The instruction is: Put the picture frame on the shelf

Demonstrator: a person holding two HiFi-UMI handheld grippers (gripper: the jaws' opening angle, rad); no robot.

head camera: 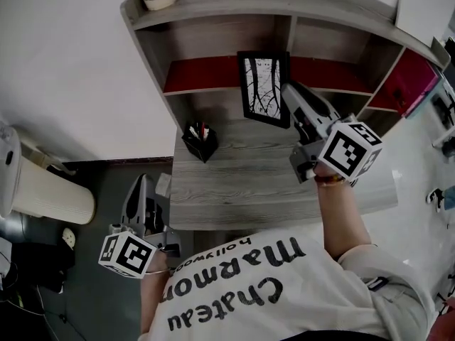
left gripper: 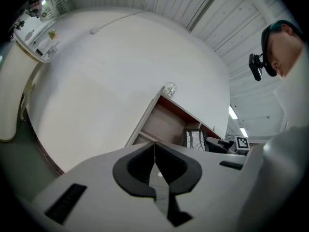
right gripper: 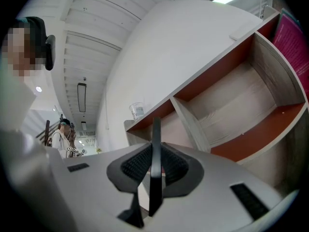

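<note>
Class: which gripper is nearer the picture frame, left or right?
Right. The right gripper is shut on the picture frame, at its right edge. The left gripper hangs low off the front left corner of the desk, shut and empty, far from the frame.

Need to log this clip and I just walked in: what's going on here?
A person is putting the picture frame on the shelf. The right gripper is clamped on the frame's right edge and holds it upright at the shelf's middle opening, at the back of the desk. Whether the frame rests on anything can't be told. The left gripper is shut and empty, low beside the desk.
</note>
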